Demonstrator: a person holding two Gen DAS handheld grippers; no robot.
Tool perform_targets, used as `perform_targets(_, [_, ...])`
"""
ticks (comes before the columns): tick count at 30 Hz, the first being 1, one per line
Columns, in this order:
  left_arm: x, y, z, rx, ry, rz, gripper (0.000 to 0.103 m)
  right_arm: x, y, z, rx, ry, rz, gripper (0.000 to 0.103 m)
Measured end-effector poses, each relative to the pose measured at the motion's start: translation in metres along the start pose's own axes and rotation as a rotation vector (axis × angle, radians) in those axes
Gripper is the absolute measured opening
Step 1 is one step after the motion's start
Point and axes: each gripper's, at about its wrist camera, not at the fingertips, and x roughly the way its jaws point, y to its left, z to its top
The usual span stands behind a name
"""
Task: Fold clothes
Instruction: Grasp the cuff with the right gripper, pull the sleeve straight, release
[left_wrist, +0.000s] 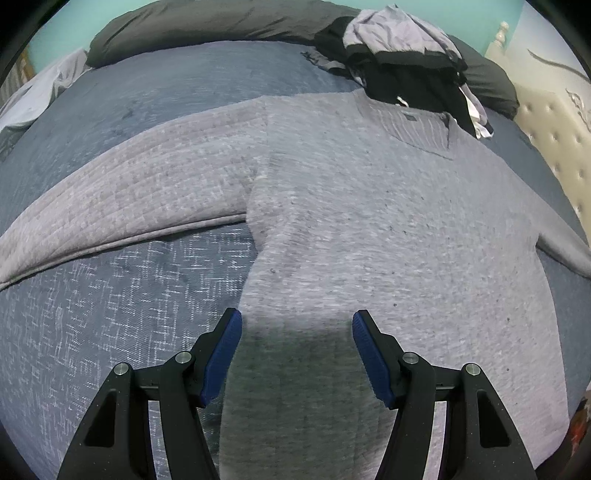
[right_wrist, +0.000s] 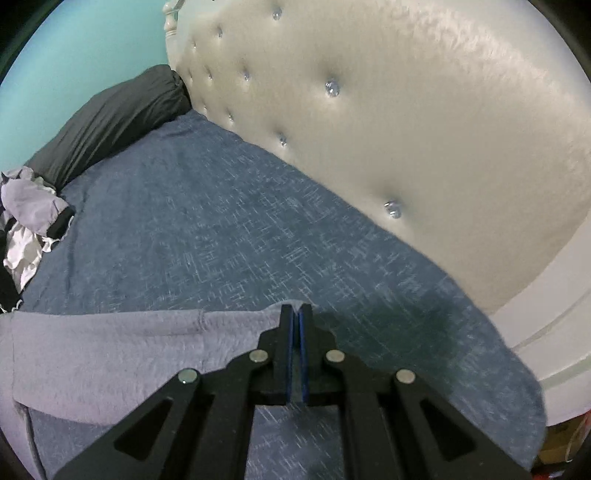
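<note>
A grey knit sweater (left_wrist: 369, 221) is spread flat across the middle of a bed w/ a blue cover (left_wrist: 110, 314), collar toward the far edge, one sleeve stretched out to the left. The sweater's other sleeve tip (right_wrist: 273, 314) is pinched in the right gripper (right_wrist: 295, 314), jaws pressed together, near the tufted cream headboard (right_wrist: 406, 129). The left gripper (left_wrist: 296, 321) is held spread above the sweater's hem, nothing gripped. A heap of clothes (left_wrist: 402, 55) and dark pillows (left_wrist: 203, 26) are seen at the bed's far edge.
</note>
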Motion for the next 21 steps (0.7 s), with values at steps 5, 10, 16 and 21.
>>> perform_targets(5, [0.005, -0.003, 0.002, -0.002, 0.004, -0.011, 0.066, -0.006, -0.017, -0.004, 0.081, -0.007, -0.061, 0.008])
perform_targets(10, [-0.001, -0.002, 0.001, -0.004, -0.001, -0.031, 0.066, -0.047, 0.008, -0.013, 0.061, -0.066, 0.07, 0.011])
perform_targets(16, [-0.03, 0.017, -0.003, -0.022, -0.028, -0.035, 0.066, -0.091, 0.093, -0.049, -0.063, 0.006, 0.325, 0.031])
perform_targets(21, [-0.053, 0.036, -0.011, -0.049, -0.052, -0.044, 0.066, -0.112, 0.157, -0.082, -0.171, 0.074, 0.436, 0.031])
